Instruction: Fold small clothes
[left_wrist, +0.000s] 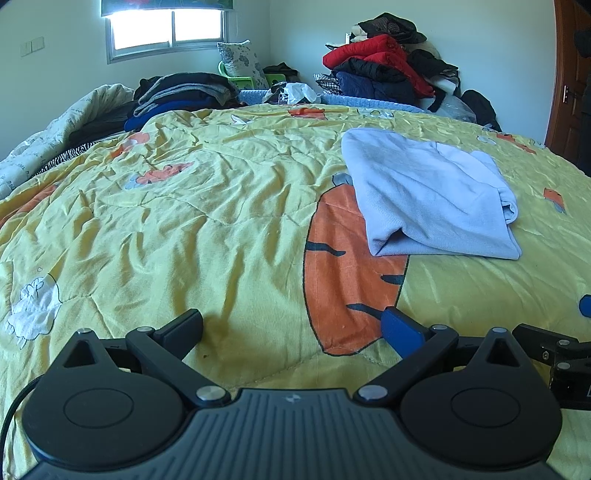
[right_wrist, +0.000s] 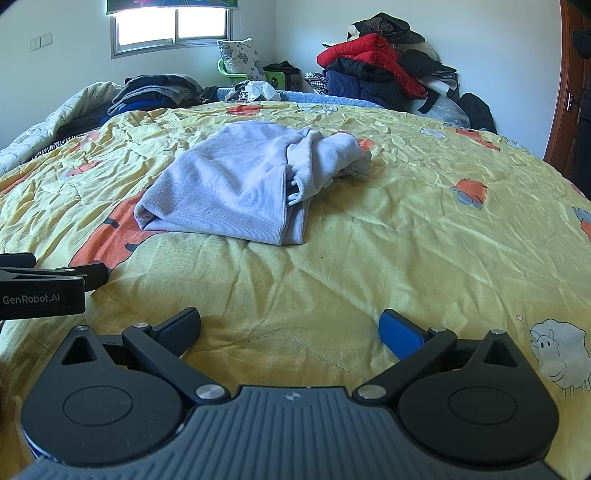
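Lilac garment (right_wrist: 236, 181), one, folded; two grippers (left_wrist: 291, 328) (right_wrist: 290, 328), jaws apart.

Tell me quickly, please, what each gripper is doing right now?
Left gripper: open, holding nothing, above the quilt.
Right gripper: open, holding nothing, short of the blue garment.

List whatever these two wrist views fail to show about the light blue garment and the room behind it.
- Light blue knit garment: its underside and inner layers, hidden by its own folds in both views.
- Grey patterned bit at its far end: too small to identify, right wrist view.
- Brown wooden door: cut off by the frame's right edge.
- Heap of red and dark jackets: the lower items are buried under those above.
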